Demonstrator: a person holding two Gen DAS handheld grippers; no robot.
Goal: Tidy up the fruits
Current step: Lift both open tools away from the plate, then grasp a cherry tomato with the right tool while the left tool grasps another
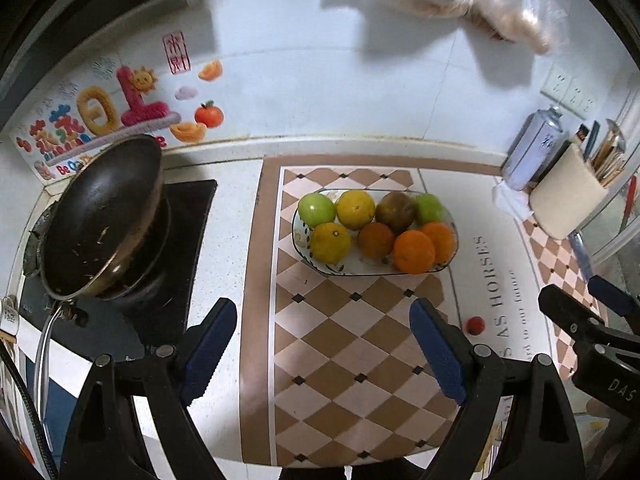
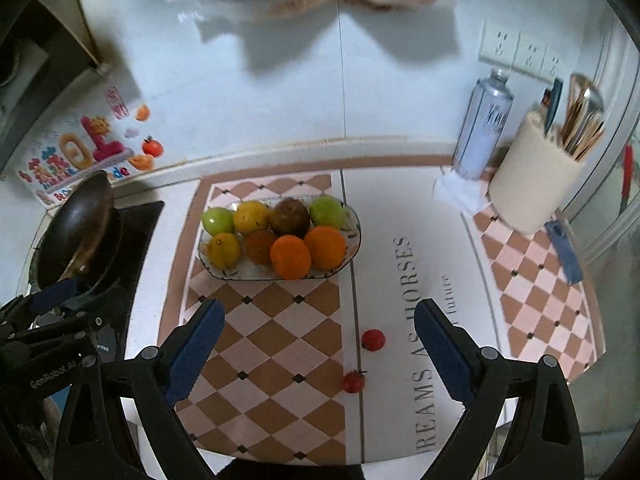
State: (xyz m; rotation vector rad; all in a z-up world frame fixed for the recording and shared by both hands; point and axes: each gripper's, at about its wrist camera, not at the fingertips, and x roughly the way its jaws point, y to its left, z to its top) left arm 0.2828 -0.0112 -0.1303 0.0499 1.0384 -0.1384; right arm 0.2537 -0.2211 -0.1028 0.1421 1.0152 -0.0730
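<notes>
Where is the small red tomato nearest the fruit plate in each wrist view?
Left wrist: the small red tomato lies right of the open left gripper.
Right wrist: it lies between the open right gripper's fingers.
Shared landmark: the oval glass plate of fruit.

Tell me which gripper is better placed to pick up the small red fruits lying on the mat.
Probably the right gripper: both red fruits lie between its open fingers, off the plate.

Bare checkered mat (image 2: 272, 344) open before my tools, heaped fruit plate (image 2: 352, 240) blocking beyond, two small tomatoes (image 2: 373, 339) near right, wok (image 1: 100, 216) crowding my left.
</notes>
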